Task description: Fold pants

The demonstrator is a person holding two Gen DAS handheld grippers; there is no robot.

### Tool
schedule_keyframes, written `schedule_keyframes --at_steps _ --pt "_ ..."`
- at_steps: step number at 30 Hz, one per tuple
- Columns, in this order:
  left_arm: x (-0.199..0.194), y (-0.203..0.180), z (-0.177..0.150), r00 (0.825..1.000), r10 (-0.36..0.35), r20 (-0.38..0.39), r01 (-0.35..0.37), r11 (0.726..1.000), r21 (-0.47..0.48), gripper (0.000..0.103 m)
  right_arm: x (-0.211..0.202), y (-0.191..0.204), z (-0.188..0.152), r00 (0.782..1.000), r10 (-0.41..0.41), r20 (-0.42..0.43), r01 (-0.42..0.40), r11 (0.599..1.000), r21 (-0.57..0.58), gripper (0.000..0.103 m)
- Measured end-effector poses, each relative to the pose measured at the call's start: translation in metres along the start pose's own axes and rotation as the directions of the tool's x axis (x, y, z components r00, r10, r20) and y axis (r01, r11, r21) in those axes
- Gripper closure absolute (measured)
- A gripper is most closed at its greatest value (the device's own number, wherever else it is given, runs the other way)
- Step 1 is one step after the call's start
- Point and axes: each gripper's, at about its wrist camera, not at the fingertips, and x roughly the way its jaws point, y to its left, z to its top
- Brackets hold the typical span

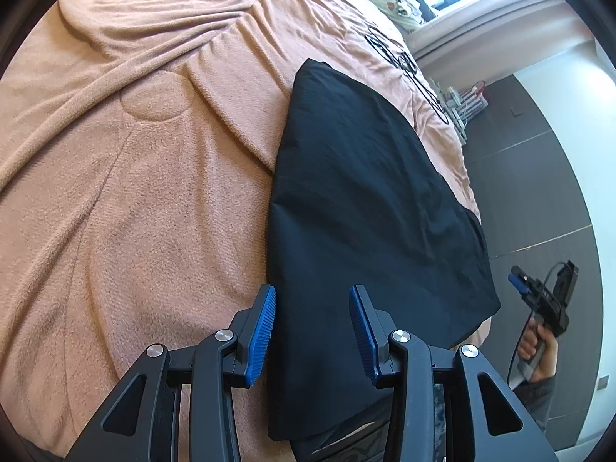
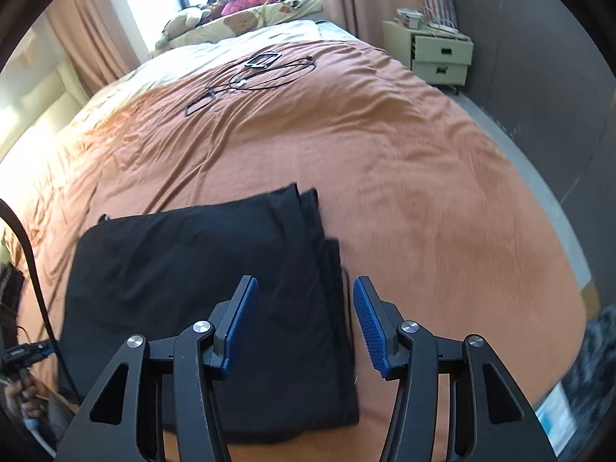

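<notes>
The black pants (image 1: 365, 192) lie folded into a flat, layered rectangle on the orange blanket (image 1: 134, 192), near the bed's front edge. My left gripper (image 1: 312, 296) hovers over the near left part of the fold, jaws apart with nothing pressed between them. In the right wrist view the pants (image 2: 200, 269) fill the lower left, their stacked layers showing along the right side. My right gripper (image 2: 305, 288) stands open above that right edge, with only cloth below it. The right gripper (image 1: 539, 296) also shows off the bed's side, held in a hand (image 1: 537, 346).
Black cables and small frames (image 2: 261, 73) lie on the blanket (image 2: 423, 192) farther up the bed. Pillows and plush toys (image 2: 231, 19) sit at the head under the window. A pale nightstand (image 2: 439, 54) stands at the far right on the grey floor (image 1: 539, 211).
</notes>
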Motion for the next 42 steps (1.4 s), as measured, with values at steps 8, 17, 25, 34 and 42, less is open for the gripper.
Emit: schedule_keyframes --at_steps 8,17,25,34,42 --pt "0.002 -0.009 -0.006 1.000 0.005 -0.010 -0.005 1.000 0.017 0.061 -0.027 -0.035 -0.043 0.996 0.087 0.011 -0.087 0.975 0.206 0.053" --pt "-0.008 -0.004 -0.016 1.000 -0.001 -0.008 0.001 1.000 0.013 0.061 -0.028 -0.060 -0.077 0.979 0.201 0.022 -0.195 0.912 0.362 0.053" --pt "-0.016 -0.006 -0.025 1.000 0.001 -0.004 -0.001 1.000 0.017 0.061 0.003 -0.080 -0.089 0.965 0.260 0.019 -0.239 0.853 0.463 0.053" --pt "-0.016 -0.004 -0.031 1.000 0.018 -0.016 -0.018 1.000 0.007 0.061 -0.002 -0.092 -0.092 0.961 0.264 0.085 -0.270 0.819 0.507 0.096" --pt "-0.003 0.000 -0.039 0.996 0.050 -0.071 -0.051 0.999 -0.013 0.061 -0.030 -0.070 -0.109 0.963 0.232 0.137 -0.270 0.851 0.450 0.103"
